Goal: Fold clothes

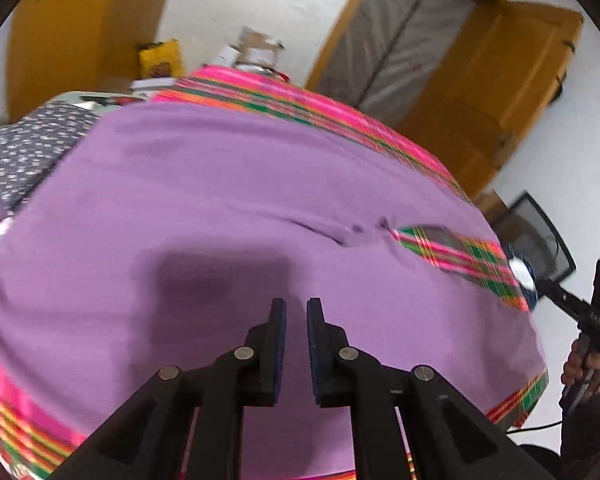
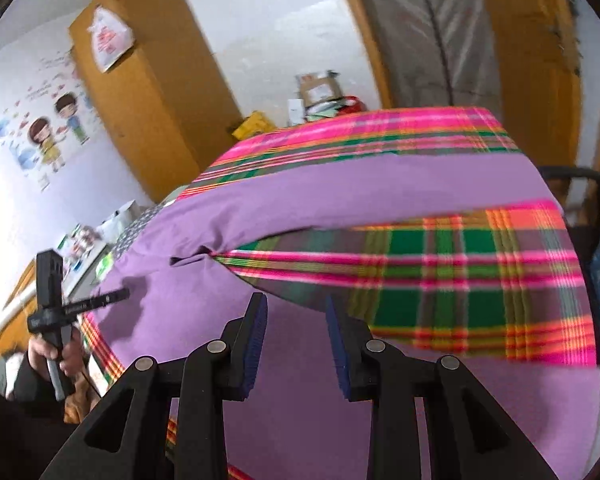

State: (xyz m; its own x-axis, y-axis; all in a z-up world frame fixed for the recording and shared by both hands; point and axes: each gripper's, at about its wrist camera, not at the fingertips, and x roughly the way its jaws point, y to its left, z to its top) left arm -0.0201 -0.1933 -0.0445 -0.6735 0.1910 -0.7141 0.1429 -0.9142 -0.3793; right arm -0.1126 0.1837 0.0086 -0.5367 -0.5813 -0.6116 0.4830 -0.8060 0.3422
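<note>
1. Overhead, two grippers hang above one purple cloth [image 1: 228, 184]: the left gripper [image 1: 296, 308] has its fingers nearly together with a thin gap and nothing between them, and the right gripper [image 2: 296, 304] has its fingers apart, also holding nothing.
2. One cloth is counted; it lies spread over a plaid cover [image 2: 380, 136] of pink, green and orange that drapes the table. One corner is turned back towards the right, baring a plaid patch [image 2: 440, 276].
3. Each wrist view catches the other tool off the table's edge: a hand [image 1: 580, 364] on the right handle, and a hand [image 2: 60, 356] on the left one.
4. A dark dotted fabric [image 1: 28, 148] lies beside the cloth's left edge.
5. Past the far edge stand a yellow box [image 1: 160, 58] and a stack of cartons [image 1: 252, 48].
6. Around the room are one wooden wardrobe [image 2: 152, 72] with a plastic bag [image 2: 108, 36] on its side, a wooden door [image 1: 500, 92], white walls, and cartoon stickers [image 2: 52, 132].
</note>
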